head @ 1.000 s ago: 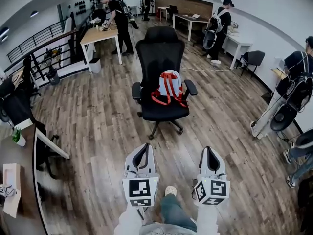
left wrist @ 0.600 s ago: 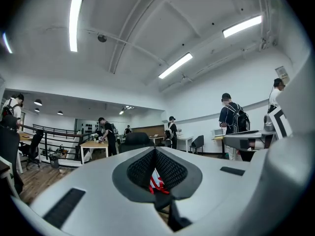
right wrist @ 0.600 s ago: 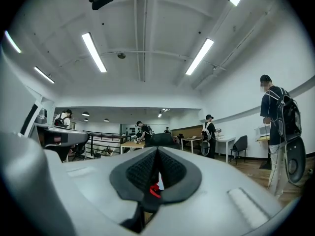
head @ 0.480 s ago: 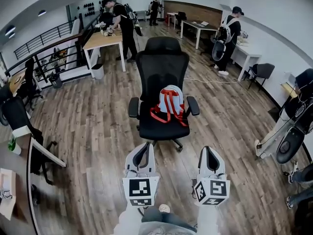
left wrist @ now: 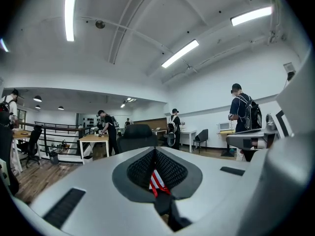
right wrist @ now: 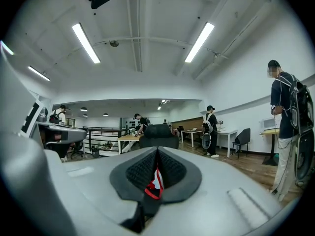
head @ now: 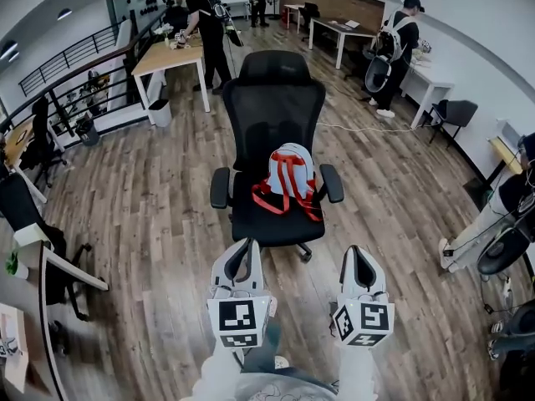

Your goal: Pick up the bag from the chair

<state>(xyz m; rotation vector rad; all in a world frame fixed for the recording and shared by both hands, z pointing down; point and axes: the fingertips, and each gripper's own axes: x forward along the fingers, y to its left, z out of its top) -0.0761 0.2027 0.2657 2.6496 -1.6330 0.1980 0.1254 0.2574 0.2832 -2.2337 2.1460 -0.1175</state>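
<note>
- Left gripper (head: 243,256): lower centre of the head view, on the left of the pair; held over the wooden floor (head: 159,207); its marker cube (head: 238,321) faces the camera.
- Left jaw state, from the left gripper view: the jaws of the left gripper (left wrist: 155,154) are pressed together at the tips; nothing is pinched; only a narrow slit lower down between the dark mesh pads (left wrist: 170,168) stays clear.
- Right gripper (head: 358,259): lower centre of the head view, on the right of the pair, level with the left one; marker cube (head: 365,322) at its near end.
- Right jaw state, from the right gripper view: the jaws of the right gripper (right wrist: 157,154) are likewise pressed together and hold nothing.
- Backpack (head: 289,172): pale blue-grey with red straps; it stands upright on the seat of the black office chair (head: 272,111), leaning on the mesh backrest, right of seat centre; red straps trail onto the seat.
- Both grippers point toward the chair; both are well apart from the backpack.
- Through each jaw slit, a strip of the backpack (left wrist: 156,181) (right wrist: 156,181) shows; the chair top (left wrist: 138,132) (right wrist: 158,131) rises above the jaws.
- Surroundings: wooden table (head: 167,57) in the upper left of the frame, with a person (head: 201,19) standing at it; white desk (head: 435,78) in the upper right; cable (head: 359,129) on the floor behind the chair.
</note>
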